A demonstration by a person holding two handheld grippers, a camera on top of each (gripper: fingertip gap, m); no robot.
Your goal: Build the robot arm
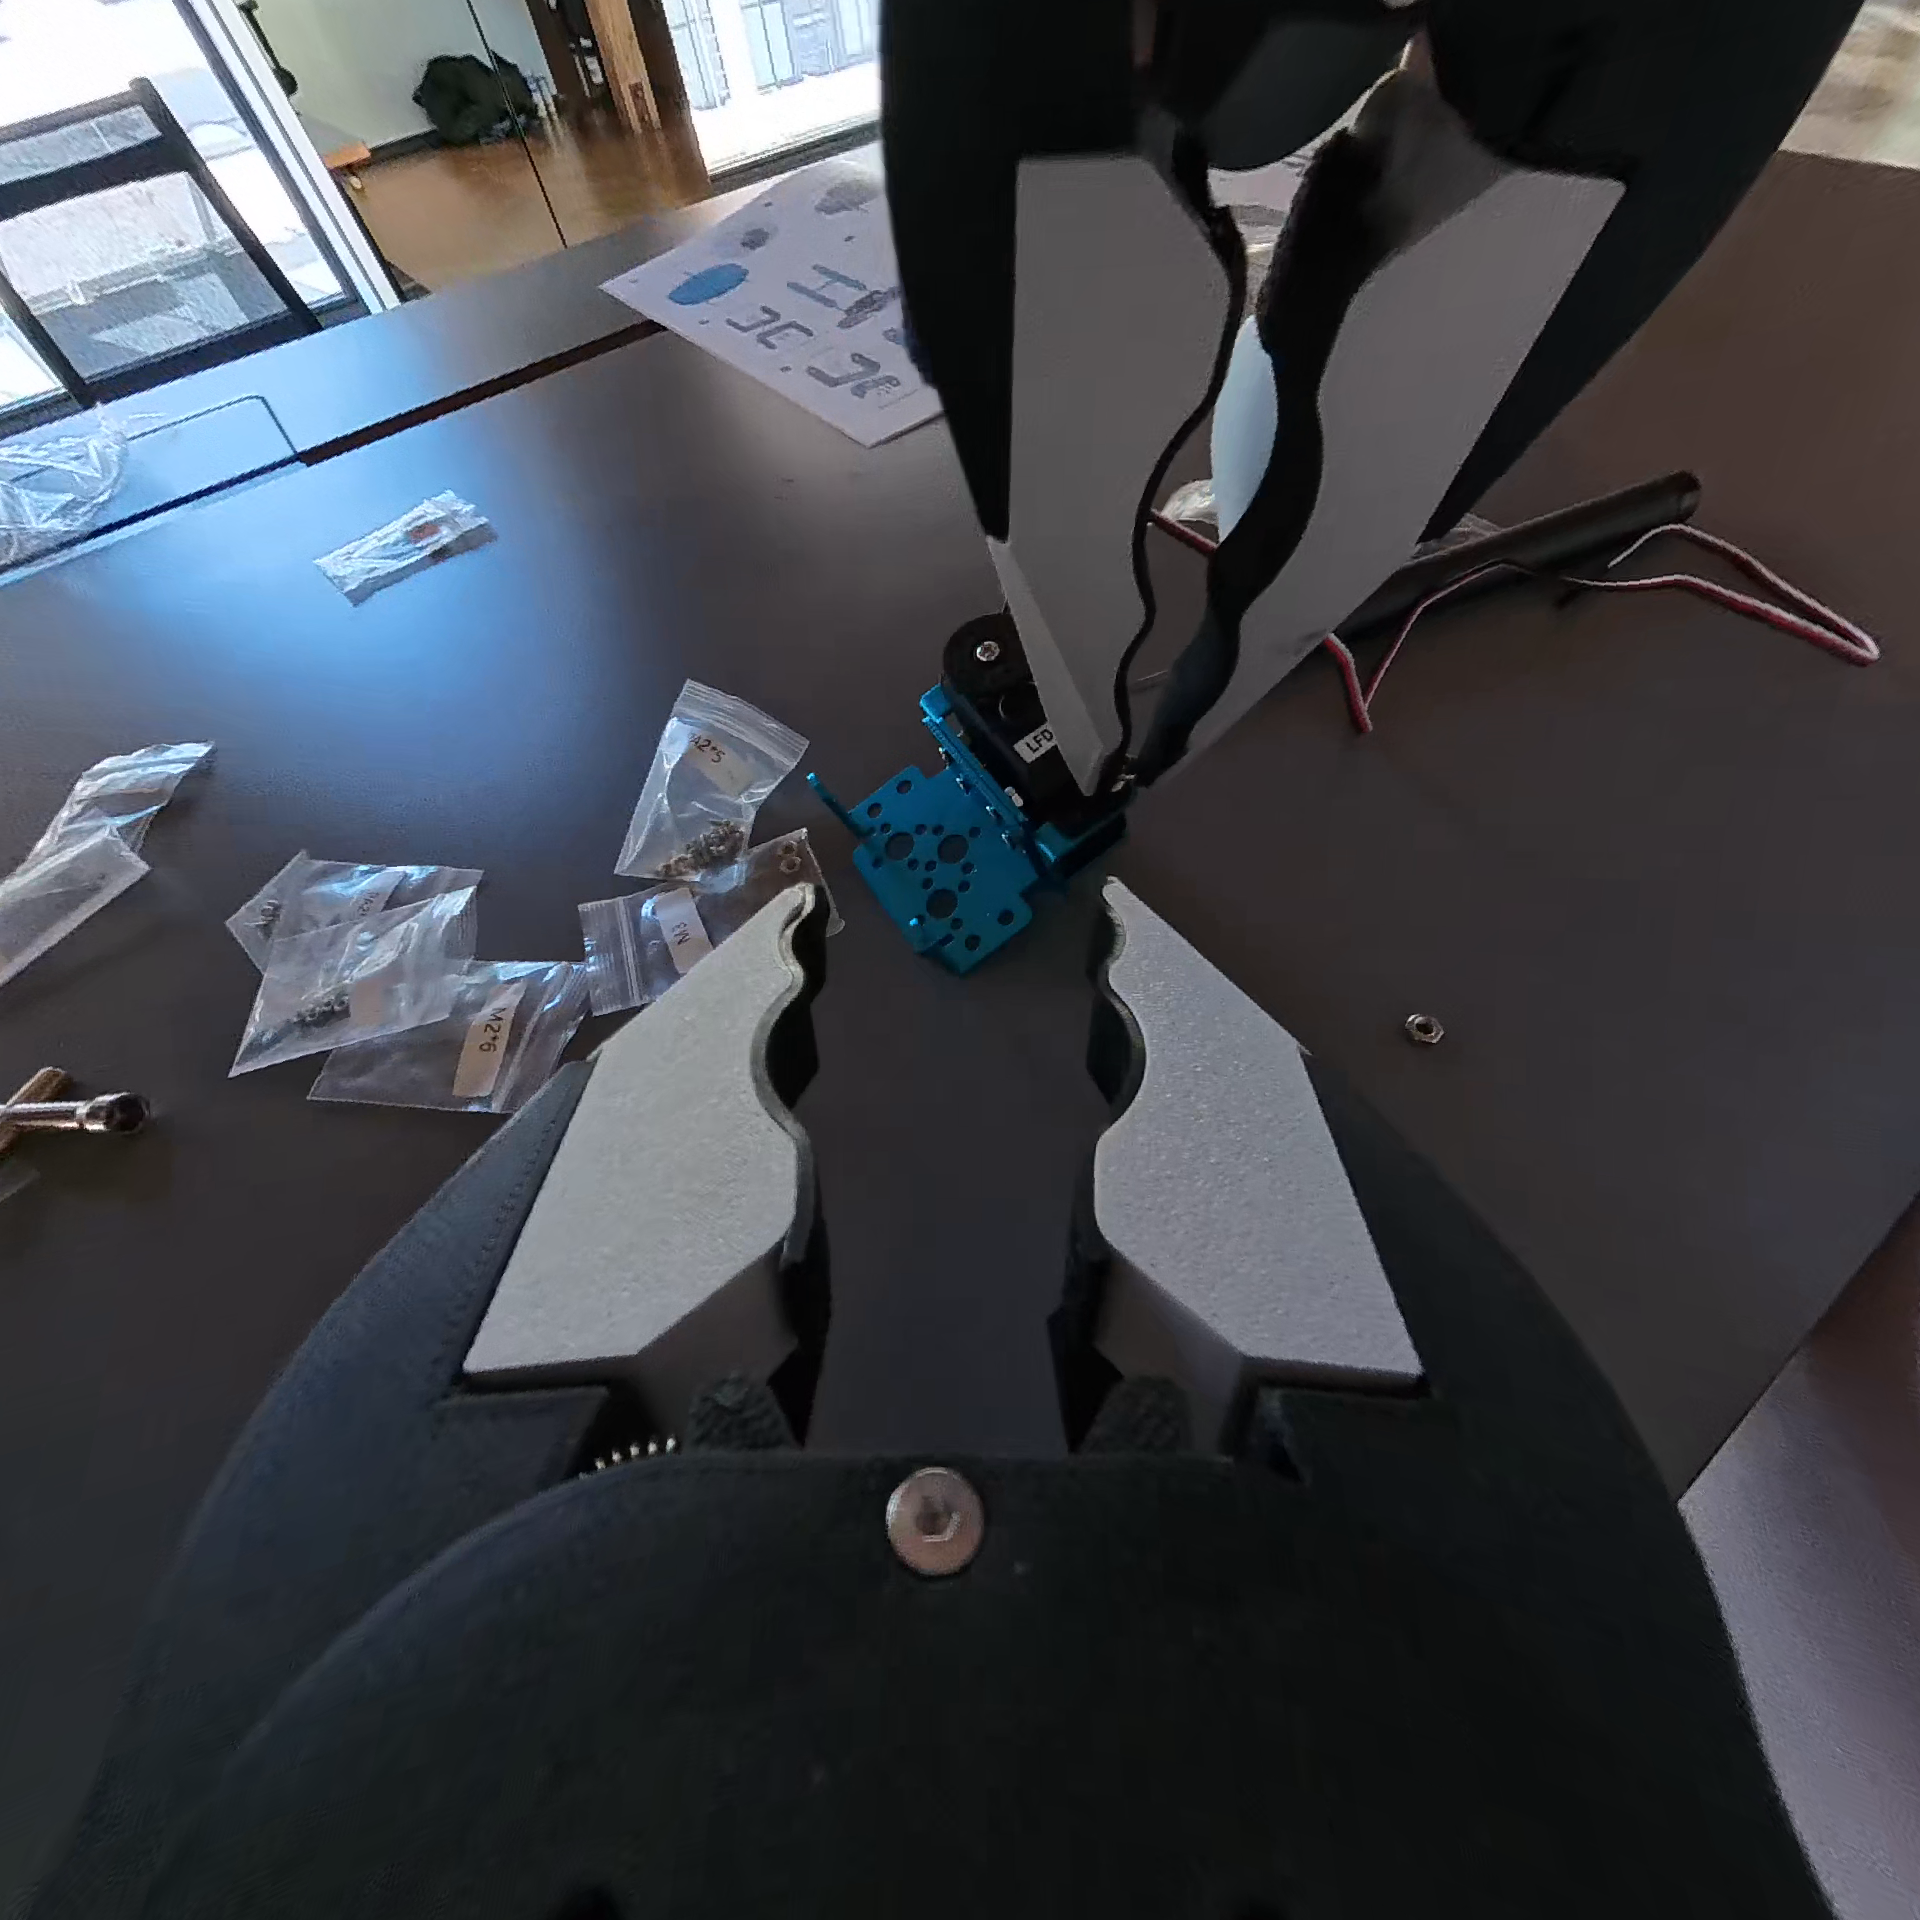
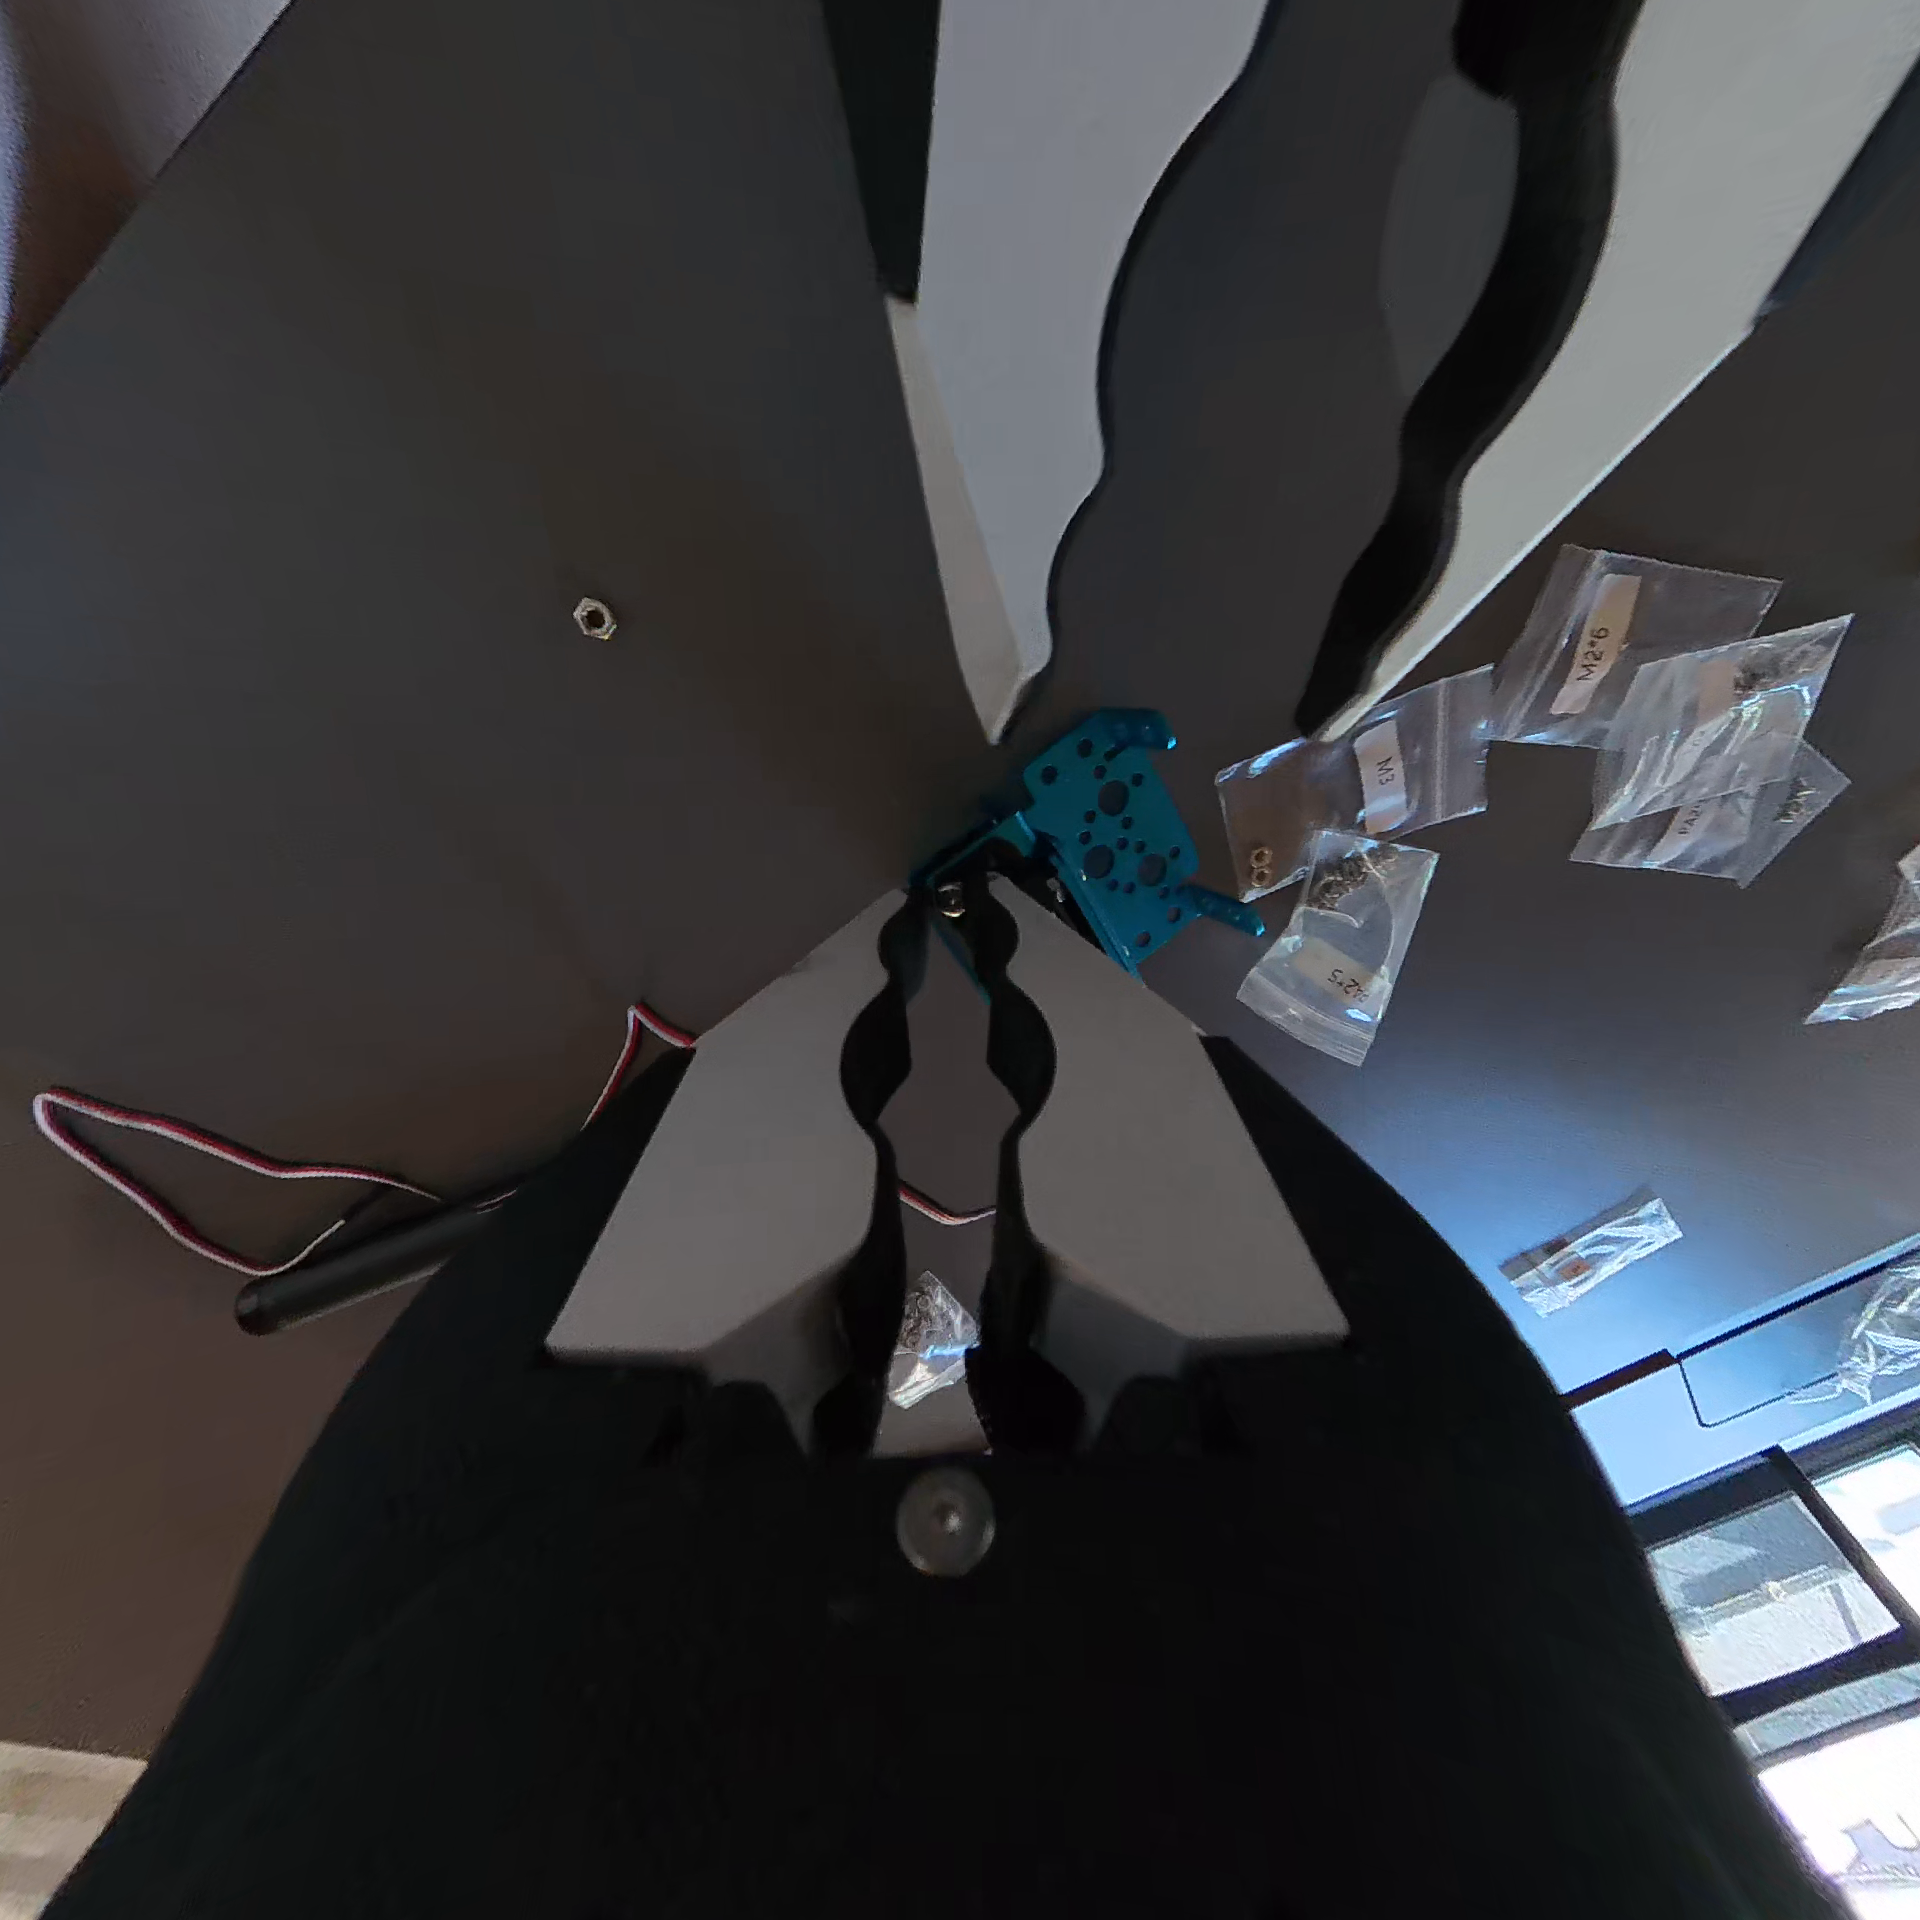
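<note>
While the right claw [image 2: 951, 914] clenches the blue bracket [image 2: 1101, 831] on the desk [image 2: 416, 520], the left claw [image 1: 961, 914] (released) hovers at its six o'clock.

A dark bench [image 1: 623, 623] carries loose items. Just left of the left tool [image 1: 961, 914], a cluster of clear zip bags [image 1: 416, 966] holds small screws and nuts, several overlapping. Farther left lies a metal socket wrench [image 1: 94, 1117]. Ahead and left of the tool, one more small bag [image 1: 405, 545] lies alone. To the tool's right sits a single hex nut [image 1: 1420, 1029]. Ahead and right lie a black rod [image 1: 1538, 540] and a looped red-and-white cable [image 1: 1766, 592]. Far ahead lies a printed sheet [image 1: 790, 312]. Beneath the right tool [image 2: 956, 914], a little bag of hardware [image 2: 930, 1340] shows between its fingers.
</note>
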